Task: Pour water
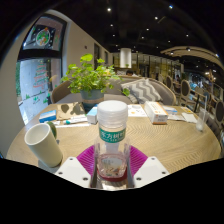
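Note:
A clear plastic water bottle (112, 135) with a white cap and a green-and-white label stands upright between my gripper's (112, 163) two magenta pads (87, 158). Both pads press against the bottle's lower body, so the gripper is shut on it. The bottle's base shows just above the fingers, and the wooden table lies beyond it. A white cup (43, 143) lies tilted on the table off to the left of the bottle, its mouth turned toward me.
The round wooden table (170, 140) carries a potted green plant (91, 80) behind the bottle, papers and a small box (158, 115) to the right, and a blue-edged item (47, 116) at left. Chairs and windows lie beyond.

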A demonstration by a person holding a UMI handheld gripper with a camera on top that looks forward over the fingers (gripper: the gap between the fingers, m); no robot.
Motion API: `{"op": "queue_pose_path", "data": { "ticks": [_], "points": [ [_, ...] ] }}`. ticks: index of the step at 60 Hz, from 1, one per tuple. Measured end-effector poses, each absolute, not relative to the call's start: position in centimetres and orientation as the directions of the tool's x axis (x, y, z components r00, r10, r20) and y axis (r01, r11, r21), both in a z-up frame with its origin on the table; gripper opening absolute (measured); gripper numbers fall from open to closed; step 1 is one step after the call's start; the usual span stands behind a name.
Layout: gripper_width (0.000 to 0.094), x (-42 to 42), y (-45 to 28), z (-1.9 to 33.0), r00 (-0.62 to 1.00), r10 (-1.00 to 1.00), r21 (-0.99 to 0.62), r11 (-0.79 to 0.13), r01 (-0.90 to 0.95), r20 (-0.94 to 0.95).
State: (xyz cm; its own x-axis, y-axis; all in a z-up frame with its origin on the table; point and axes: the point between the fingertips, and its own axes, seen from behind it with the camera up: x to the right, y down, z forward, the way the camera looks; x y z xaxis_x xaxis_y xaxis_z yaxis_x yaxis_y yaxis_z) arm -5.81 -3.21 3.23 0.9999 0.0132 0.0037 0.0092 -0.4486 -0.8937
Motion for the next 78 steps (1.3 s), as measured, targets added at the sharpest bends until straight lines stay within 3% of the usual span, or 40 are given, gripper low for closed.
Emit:
{"op": "queue_pose_path", "data": {
  "ticks": [10, 13, 16, 19, 36, 53, 78],
  "points": [
    [0.0506, -5.9, -3.3, 3.1, 1.0, 0.014, -0.886, -0.464, -0.016, -0.026],
    [0.0641, -6.1, -3.8, 2.5, 0.999, 0.022, -0.864, -0.503, -0.024, -0.041],
    [0.0871, -6.5, -4.5, 2.2, 0.997, 0.03, -0.847, -0.53, -0.039, -0.065],
    [0.0833, -6.6, -5.5, 2.8, 0.995, 0.025, -0.834, -0.547, -0.064, -0.093],
    [0.0854, -4.5, -15.3, 9.2, 0.998, 0.019, -0.753, -0.657, -0.033, -0.06],
    [0.0856, -3.0, -23.6, 15.8, 0.999, 0.037, -0.729, -0.684, 0.002, -0.032],
    [0.0855, -4.6, -26.5, 17.8, 0.997, 0.057, -0.728, -0.686, 0.007, -0.043]
  ]
}}
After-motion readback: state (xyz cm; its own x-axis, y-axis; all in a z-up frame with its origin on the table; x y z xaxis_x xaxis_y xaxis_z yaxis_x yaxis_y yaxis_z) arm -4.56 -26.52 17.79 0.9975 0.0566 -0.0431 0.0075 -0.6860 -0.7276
